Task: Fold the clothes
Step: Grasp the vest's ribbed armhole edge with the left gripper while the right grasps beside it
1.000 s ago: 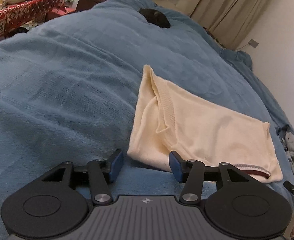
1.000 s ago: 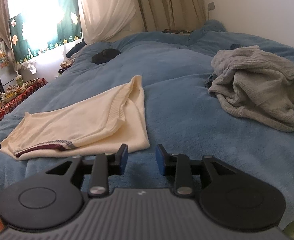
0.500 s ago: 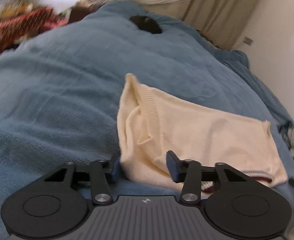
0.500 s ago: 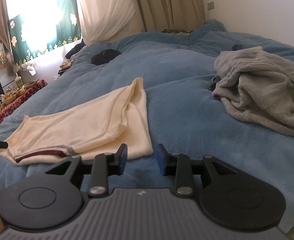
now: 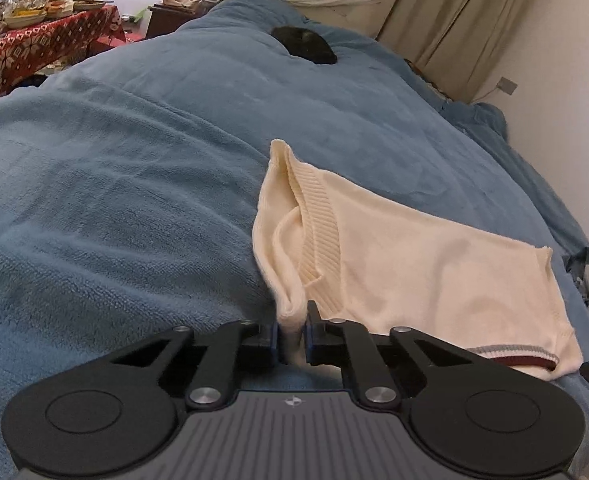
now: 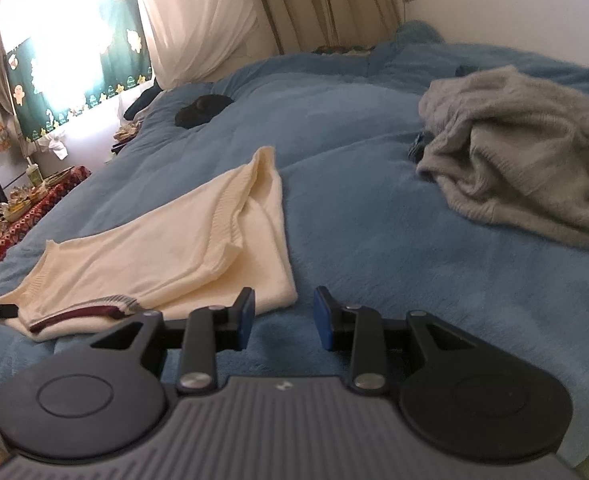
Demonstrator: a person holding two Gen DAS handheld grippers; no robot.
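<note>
Closing since a second ago, left gripper (image 5: 293, 330) fingers pinch the cream sweater (image 5: 422, 264); right gripper (image 6: 281, 316) fingers stand open beside it.

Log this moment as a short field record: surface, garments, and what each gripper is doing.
surface: blue blanket covering a bed
garment in work: cream knit top, lying flat, partly folded, dark red band at one edge
other garment: grey sweater, crumpled heap, apart from the cream one
left gripper: jaws closing, near corner of the cream knit top bunched between the pads
right gripper: open, nothing between the jaws, beside the cream top's other near corner
background: dark object far up the bed
</note>
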